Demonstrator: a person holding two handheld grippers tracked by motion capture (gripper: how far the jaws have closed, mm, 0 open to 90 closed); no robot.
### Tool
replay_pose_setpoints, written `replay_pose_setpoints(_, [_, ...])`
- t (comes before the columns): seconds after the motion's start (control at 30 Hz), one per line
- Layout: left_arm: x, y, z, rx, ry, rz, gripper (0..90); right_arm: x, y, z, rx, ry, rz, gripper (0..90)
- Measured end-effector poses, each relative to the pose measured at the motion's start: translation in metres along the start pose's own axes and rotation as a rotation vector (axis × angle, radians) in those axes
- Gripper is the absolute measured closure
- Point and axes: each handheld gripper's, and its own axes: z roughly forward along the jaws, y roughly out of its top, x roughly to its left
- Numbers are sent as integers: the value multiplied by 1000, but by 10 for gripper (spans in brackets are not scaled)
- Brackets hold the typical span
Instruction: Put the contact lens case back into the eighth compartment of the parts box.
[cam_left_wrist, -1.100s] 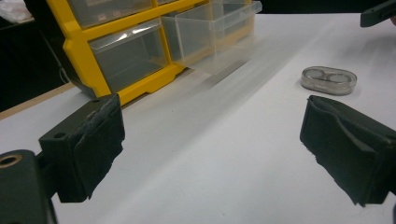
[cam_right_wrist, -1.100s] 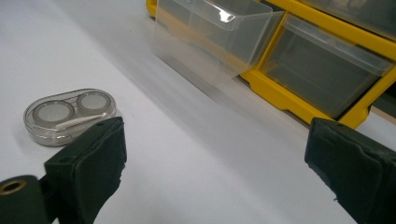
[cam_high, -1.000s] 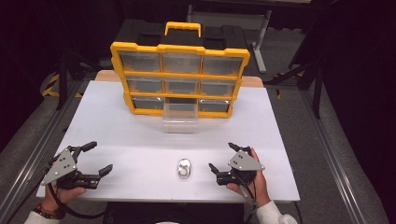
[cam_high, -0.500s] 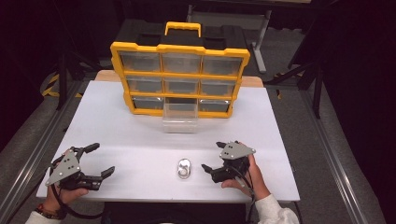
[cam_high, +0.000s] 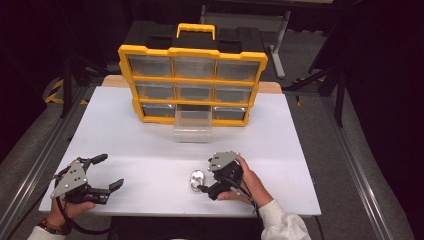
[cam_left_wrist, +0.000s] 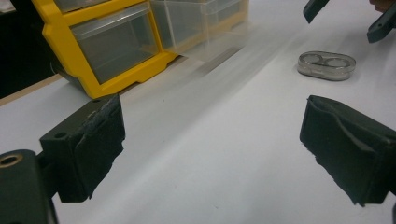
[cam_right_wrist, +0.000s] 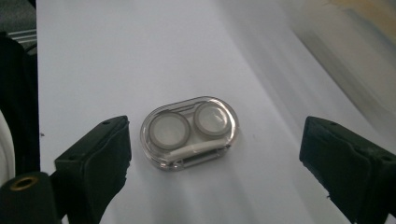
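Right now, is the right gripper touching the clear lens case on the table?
Apart. In the right gripper view the right gripper stands open, and white table shows between each jaw and the lens case.

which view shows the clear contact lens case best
The right gripper view: the contact lens case lies close between that gripper's open jaws, both round wells plain. The left gripper view has it farther off, side-on. The high view shows a small shiny spot beside the right gripper.

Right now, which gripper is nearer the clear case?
Right. The right gripper hovers just beside the case, jaws open toward it; the left gripper sits far off toward the table's left edge.
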Motion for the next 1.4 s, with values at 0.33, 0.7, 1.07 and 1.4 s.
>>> replay_pose_setpoints(0.33, [0, 0, 1, 4, -7, 2, 78, 2, 1, 22, 52, 39, -15, 109])
replay_pose_setpoints(0.7, [0, 0, 0, 5, -7, 3, 80, 3, 0, 35, 84, 74, -27, 153])
replay_pose_setpoints(1.07, [-1, 0, 1, 9, -9, 3, 82, -2, -3, 36, 75, 103, 13, 257])
replay_pose_setpoints(1.4, [0, 0, 1, 11, -10, 2, 82, 0, -2, 35, 71, 92, -7, 278])
